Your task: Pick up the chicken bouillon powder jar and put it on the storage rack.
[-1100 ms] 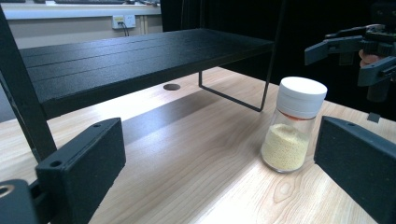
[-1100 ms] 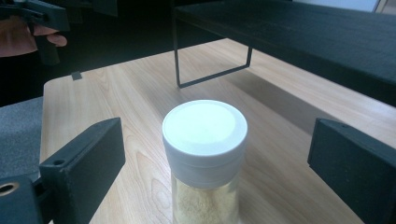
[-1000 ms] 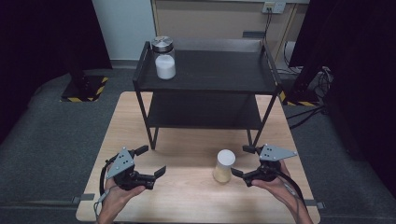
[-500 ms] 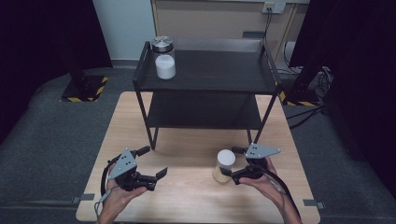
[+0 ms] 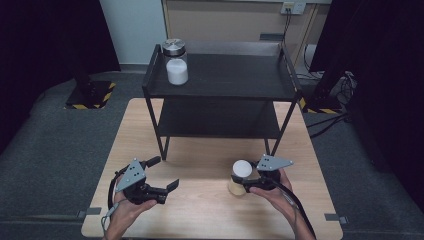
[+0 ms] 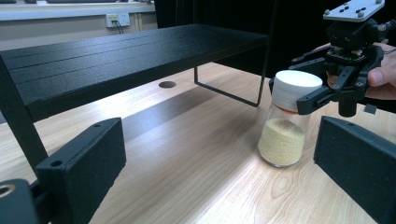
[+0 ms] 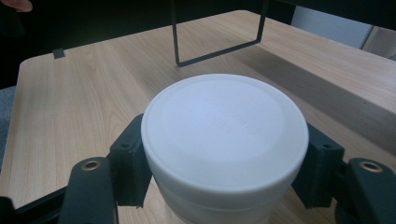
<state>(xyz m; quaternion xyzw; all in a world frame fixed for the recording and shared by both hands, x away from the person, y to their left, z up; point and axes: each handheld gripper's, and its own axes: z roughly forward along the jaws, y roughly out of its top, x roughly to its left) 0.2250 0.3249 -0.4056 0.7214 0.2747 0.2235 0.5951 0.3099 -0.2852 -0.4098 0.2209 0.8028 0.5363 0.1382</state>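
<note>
Right gripper (image 5: 248,179), moved in, jaws just closed on jar (image 5: 240,177), near table's (image 5: 200,220) front edge.

Upright glass jar (image 5: 240,178) of yellow grains, white lid, on the table's front right.

Light falls from above onto my table (image 5: 210,210), the room around it dark; the shelf (image 6: 140,51) throws a soft shadow, and my near jaws look perhaps slightly blurred.

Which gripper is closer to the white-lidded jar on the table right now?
Right. The right gripper is clamped on the jar at its white lid. The left gripper sits open, well apart across the table.
</note>
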